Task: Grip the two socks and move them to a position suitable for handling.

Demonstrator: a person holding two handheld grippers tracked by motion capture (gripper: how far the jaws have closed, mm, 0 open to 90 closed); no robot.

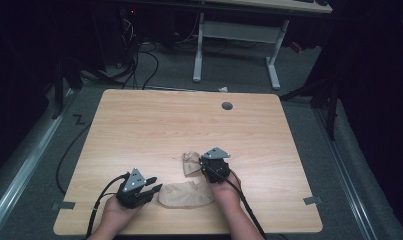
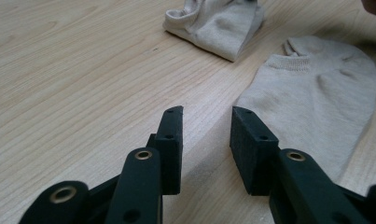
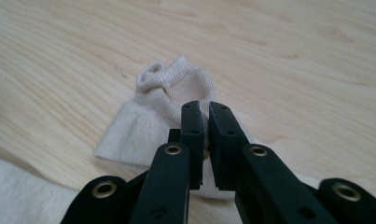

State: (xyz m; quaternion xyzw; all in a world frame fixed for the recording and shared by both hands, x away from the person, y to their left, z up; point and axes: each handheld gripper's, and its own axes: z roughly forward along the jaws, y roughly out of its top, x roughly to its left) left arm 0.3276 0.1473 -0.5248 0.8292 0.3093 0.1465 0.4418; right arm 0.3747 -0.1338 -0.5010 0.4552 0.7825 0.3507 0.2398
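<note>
Beige folded cotton sock (image 3: 164, 105) lies mid-table on the light wooden table (image 1: 139, 125), pinched by the nearly closed right gripper (image 3: 205, 123), while the left gripper (image 2: 206, 126), jaws parted and empty, rests beside a flat beige sock (image 2: 316, 100).

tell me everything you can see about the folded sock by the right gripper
The folded sock is beige knit fabric with a ribbed cuff that curls up at its far end. It lies bunched and doubled over on the wooden table, just beyond a second, flat sock. The right gripper sits over it, jaws nearly closed with a narrow gap; whether they pinch the fabric is unclear.
</note>
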